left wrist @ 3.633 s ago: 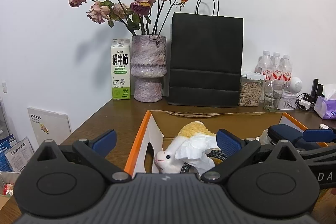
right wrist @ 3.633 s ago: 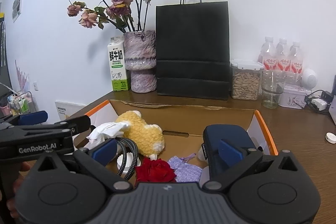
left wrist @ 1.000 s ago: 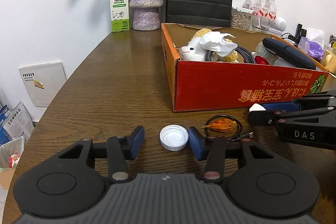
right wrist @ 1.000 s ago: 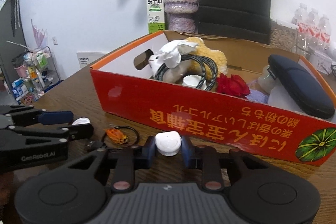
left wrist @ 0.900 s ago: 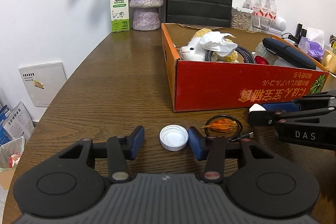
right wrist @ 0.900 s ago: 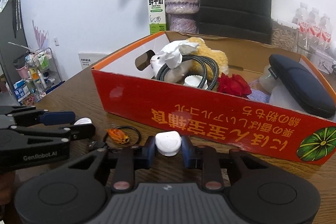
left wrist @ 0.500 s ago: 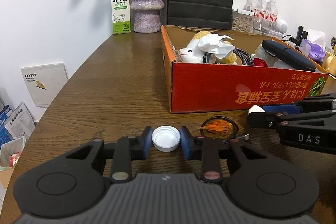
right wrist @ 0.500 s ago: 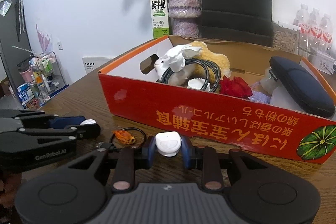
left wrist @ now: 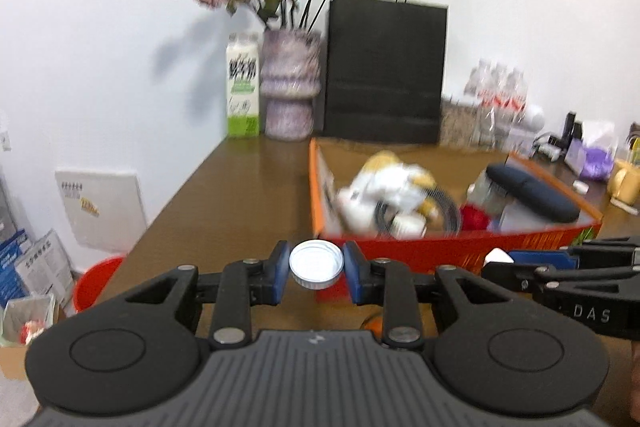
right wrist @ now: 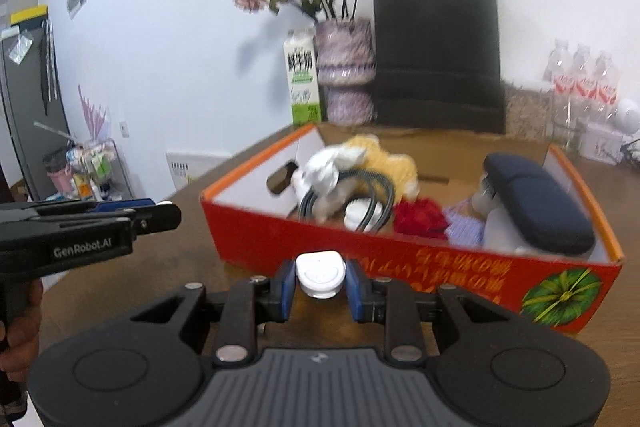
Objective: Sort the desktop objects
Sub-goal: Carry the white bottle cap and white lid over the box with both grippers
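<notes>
Both my views are motion-blurred. I cannot read the print on the green-and-white milk carton [left wrist: 242,89] or the yellow lettering on the red cardboard box [right wrist: 440,267]. My left gripper's black body hides most of a small orange object [left wrist: 370,325] on the brown wooden table [left wrist: 240,195]. A white plush toy [right wrist: 320,173] in the box is partly covered by a coiled grey cable [right wrist: 372,195].

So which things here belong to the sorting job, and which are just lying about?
Job in hand:
- bottle cap in the left hand-held gripper
- small white case in the right hand-held gripper
- red box

Lying about:
- milk carton
- vase
- black bag
- water bottles
</notes>
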`<control>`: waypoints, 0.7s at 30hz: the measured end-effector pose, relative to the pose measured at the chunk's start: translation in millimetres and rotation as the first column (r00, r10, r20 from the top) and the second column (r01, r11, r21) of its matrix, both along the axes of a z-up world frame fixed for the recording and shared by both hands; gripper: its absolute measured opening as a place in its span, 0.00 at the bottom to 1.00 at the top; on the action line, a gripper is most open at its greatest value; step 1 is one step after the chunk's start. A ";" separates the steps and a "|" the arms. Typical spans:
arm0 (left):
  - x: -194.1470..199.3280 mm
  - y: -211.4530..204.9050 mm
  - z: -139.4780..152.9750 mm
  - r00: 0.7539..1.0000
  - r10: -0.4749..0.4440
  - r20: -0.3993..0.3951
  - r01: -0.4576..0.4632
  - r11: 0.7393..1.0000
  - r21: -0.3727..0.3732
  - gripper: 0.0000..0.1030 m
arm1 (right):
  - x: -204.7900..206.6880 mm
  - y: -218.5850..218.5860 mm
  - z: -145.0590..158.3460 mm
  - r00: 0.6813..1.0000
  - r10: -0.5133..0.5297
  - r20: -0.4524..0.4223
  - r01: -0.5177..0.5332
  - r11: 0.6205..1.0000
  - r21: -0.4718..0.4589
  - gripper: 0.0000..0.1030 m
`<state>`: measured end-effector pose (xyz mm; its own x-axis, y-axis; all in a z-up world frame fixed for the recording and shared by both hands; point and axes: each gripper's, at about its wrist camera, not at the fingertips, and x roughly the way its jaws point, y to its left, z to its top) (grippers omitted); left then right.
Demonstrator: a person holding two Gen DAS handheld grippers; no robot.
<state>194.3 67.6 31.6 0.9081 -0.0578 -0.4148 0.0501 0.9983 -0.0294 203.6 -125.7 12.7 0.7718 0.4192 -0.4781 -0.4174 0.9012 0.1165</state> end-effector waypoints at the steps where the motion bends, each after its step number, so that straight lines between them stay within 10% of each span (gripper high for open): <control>1: 2.4 -2.6 5.7 1.000 -0.004 0.016 0.004 1.000 -0.010 0.29 | 0.3 -2.4 3.7 1.000 -0.007 0.014 0.007 1.000 0.004 0.25; 21: 95.5 -61.8 9.3 0.994 -0.028 0.108 0.034 0.998 -0.055 0.29 | 78.2 -45.7 27.8 0.987 -0.087 0.136 0.085 0.996 0.022 0.25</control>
<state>289.8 5.9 40.9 0.9445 -0.1073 -0.3104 0.0868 0.9931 -0.0791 281.7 -171.3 40.5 0.8628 0.3555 -0.3594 -0.3517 0.9328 0.0784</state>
